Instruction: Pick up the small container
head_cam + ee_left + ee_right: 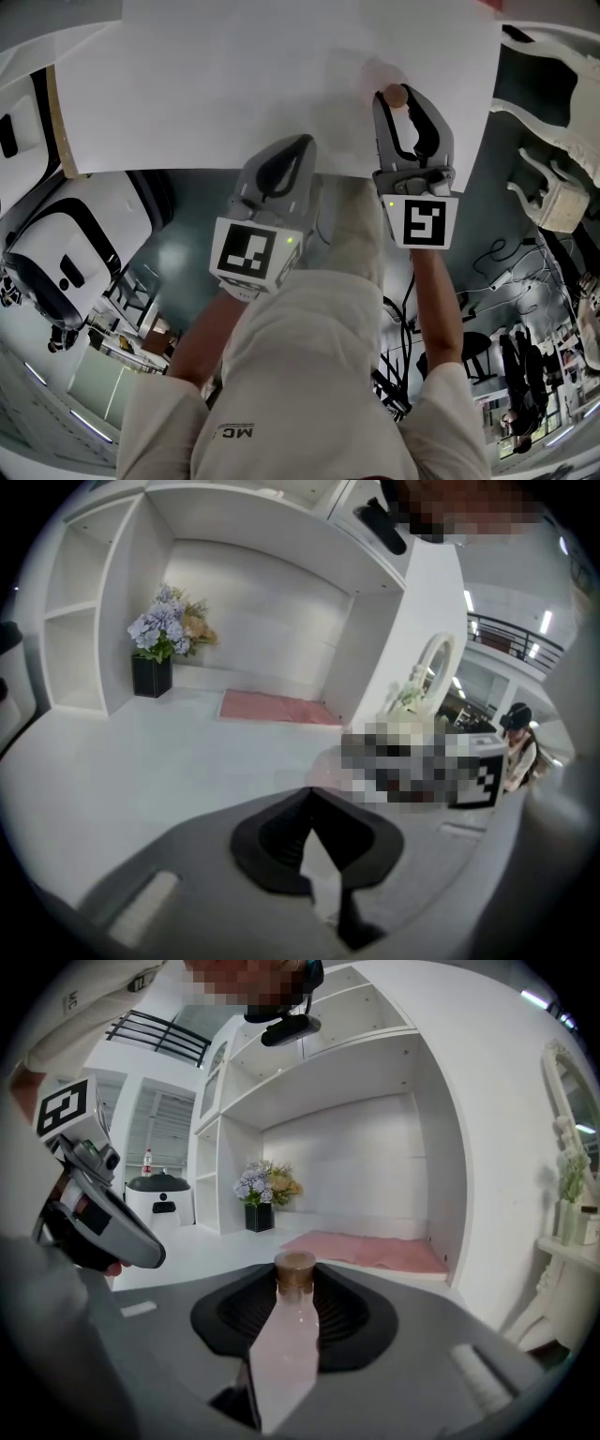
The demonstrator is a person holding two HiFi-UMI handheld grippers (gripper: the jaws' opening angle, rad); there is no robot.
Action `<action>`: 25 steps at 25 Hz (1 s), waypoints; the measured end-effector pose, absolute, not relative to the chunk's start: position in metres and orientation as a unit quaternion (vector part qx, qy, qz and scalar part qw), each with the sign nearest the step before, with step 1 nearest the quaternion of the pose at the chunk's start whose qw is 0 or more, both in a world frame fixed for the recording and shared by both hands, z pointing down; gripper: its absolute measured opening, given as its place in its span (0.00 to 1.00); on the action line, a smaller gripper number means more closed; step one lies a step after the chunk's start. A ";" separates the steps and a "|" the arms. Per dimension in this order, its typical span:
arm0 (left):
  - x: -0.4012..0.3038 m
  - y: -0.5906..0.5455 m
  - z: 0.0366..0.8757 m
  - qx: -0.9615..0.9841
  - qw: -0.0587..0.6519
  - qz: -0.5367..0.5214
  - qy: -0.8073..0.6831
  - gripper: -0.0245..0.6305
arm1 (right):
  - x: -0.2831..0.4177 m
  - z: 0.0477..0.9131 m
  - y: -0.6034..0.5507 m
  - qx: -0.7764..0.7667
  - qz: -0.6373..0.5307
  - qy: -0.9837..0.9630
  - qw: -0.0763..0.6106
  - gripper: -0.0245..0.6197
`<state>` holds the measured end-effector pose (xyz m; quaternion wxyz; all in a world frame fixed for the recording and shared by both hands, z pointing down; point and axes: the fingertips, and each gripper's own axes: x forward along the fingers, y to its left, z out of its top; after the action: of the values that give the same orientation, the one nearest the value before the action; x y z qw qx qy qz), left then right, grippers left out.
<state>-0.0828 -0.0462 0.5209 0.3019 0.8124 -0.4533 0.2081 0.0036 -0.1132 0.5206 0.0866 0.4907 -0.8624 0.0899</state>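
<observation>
Right now my right gripper is clamped on the small pale pink container with a round brown cap. Its pads press the body from both sides, and the cap pokes out past the jaw tips. From the head view, the container sits over the flat white tabletop, near its front edge. My left gripper hangs just beside it, tips touching, with nothing between them.
</observation>
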 end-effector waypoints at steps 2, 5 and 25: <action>-0.084 -0.045 0.515 0.814 0.300 0.206 -0.453 0.04 | 0.004 0.512 -0.109 0.490 0.091 -0.863 0.087 0.23; -0.084 -0.045 0.503 0.817 0.297 0.202 -0.452 0.04 | 0.007 0.498 -0.103 0.490 0.093 -0.862 0.091 0.23; -0.079 -0.022 0.384 0.843 0.256 0.161 -0.445 0.04 | 0.031 0.343 -0.038 0.484 0.086 -0.864 0.105 0.23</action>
<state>-0.0794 -0.0219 0.3841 0.2563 0.8430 -0.4446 0.1615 0.0307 -0.0382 0.3431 0.1055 0.4843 -0.8642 0.0864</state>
